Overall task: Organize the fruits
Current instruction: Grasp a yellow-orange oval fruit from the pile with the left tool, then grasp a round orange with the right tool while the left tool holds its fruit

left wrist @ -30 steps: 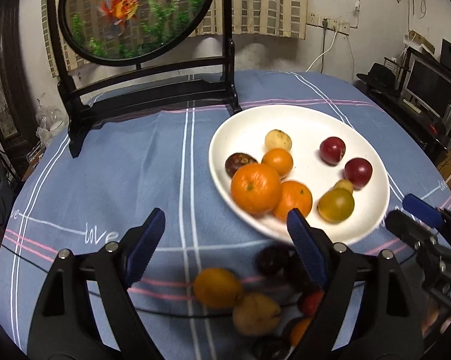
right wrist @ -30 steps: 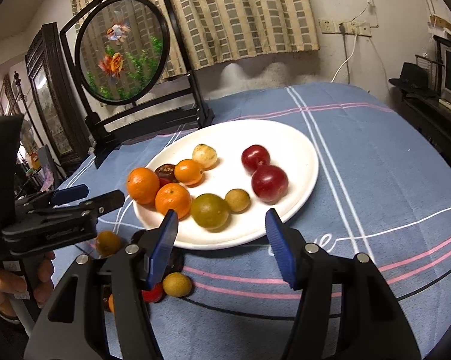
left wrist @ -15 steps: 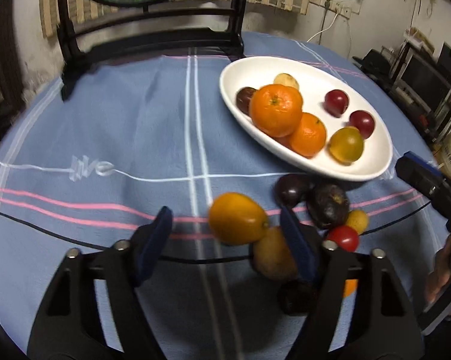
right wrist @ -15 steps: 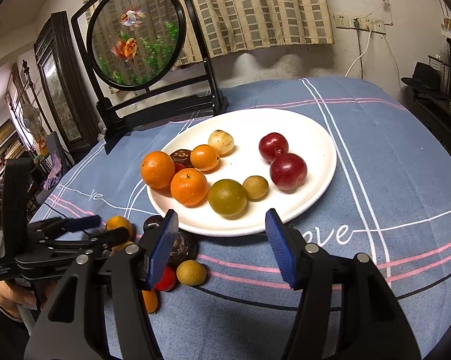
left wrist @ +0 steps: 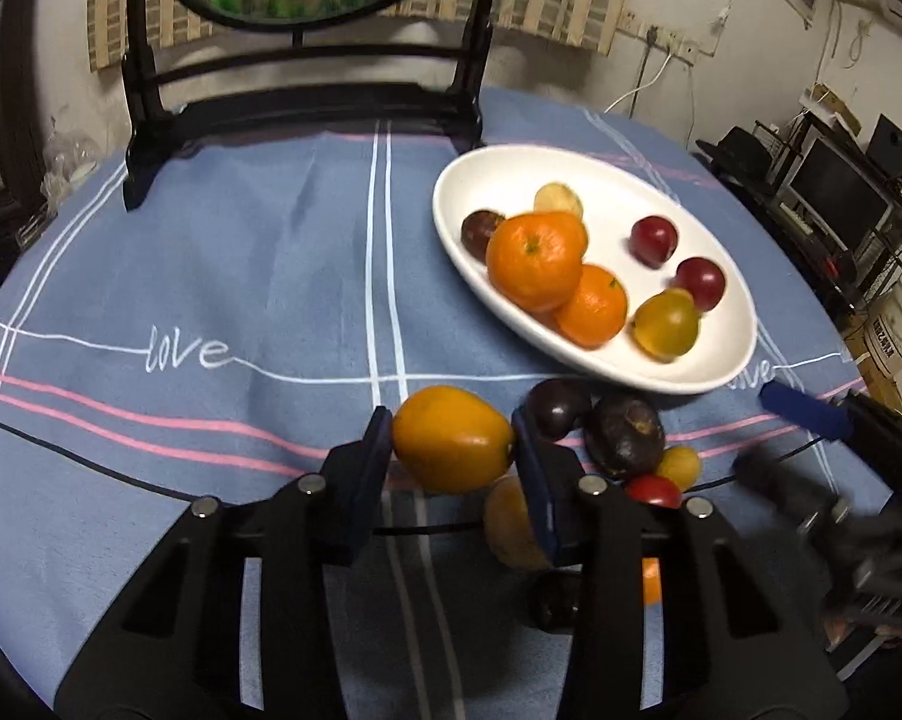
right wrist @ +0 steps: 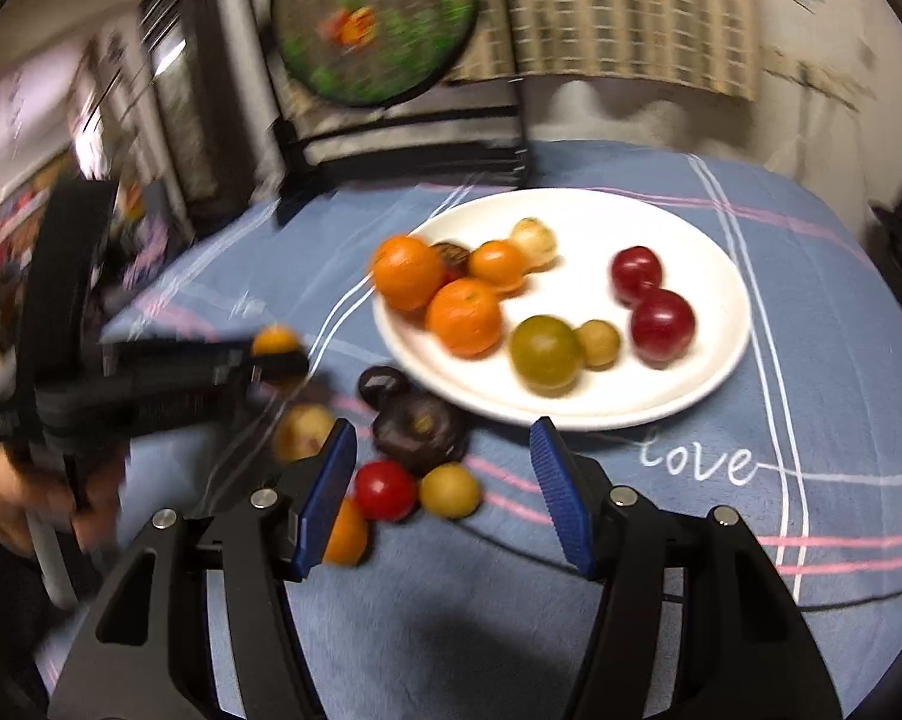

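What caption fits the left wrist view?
Left claw shut on a yellow fruit beside the white plate of sorted fruit.

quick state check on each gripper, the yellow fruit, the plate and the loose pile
left gripper: shut on the yellow fruit
yellow fruit: clamped between both fingers, at the cloth
right gripper: open, holds nothing, over the pile's edge
plate: flat on the cloth, several fruits in it
pile: loose on the cloth beside the plate
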